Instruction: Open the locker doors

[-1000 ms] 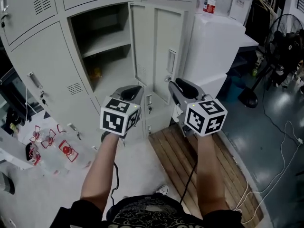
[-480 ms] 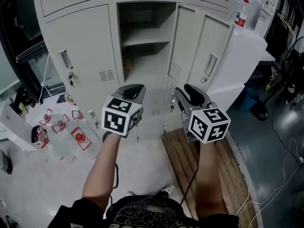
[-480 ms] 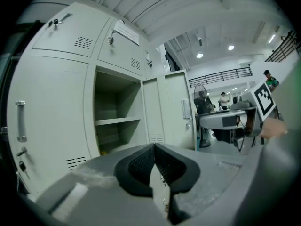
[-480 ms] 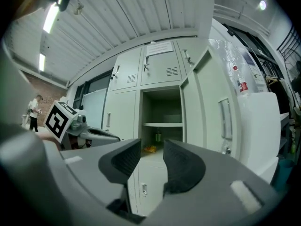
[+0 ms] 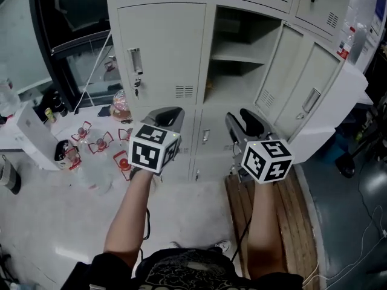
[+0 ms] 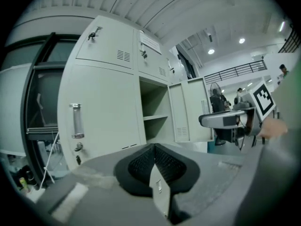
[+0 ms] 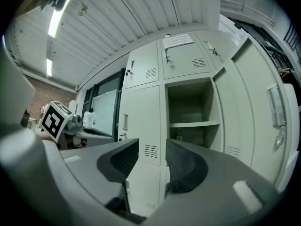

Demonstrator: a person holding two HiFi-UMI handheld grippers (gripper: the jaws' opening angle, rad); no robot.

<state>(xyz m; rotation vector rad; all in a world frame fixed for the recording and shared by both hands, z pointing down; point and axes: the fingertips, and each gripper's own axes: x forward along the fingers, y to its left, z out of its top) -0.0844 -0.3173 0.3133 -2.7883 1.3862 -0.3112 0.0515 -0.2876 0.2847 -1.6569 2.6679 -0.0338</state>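
The grey lockers fill the top of the head view. One middle compartment (image 5: 242, 47) stands open, its door (image 5: 302, 95) swung out to the right. Left of it is a closed door (image 5: 163, 53) with a handle (image 5: 134, 60) and a key below it. My left gripper (image 5: 171, 115) hangs a little below and in front of that closed door; its pads meet, so it is shut (image 6: 154, 147) on nothing. My right gripper (image 5: 245, 118) points at the open compartment (image 7: 193, 107); its jaws are opening (image 7: 153, 145) and nothing is between them.
Plastic bottles with red labels (image 5: 97, 156) lie on the floor at the left. A wooden pallet (image 5: 266, 210) lies under my right arm. A dark glass door (image 5: 72, 41) stands left of the lockers. A bottle (image 5: 347, 44) stands on the white cabinet at the right.
The lockers have slid to the right in the head view, so the closed left door now faces the grippers. Both grippers keep their place in the view.
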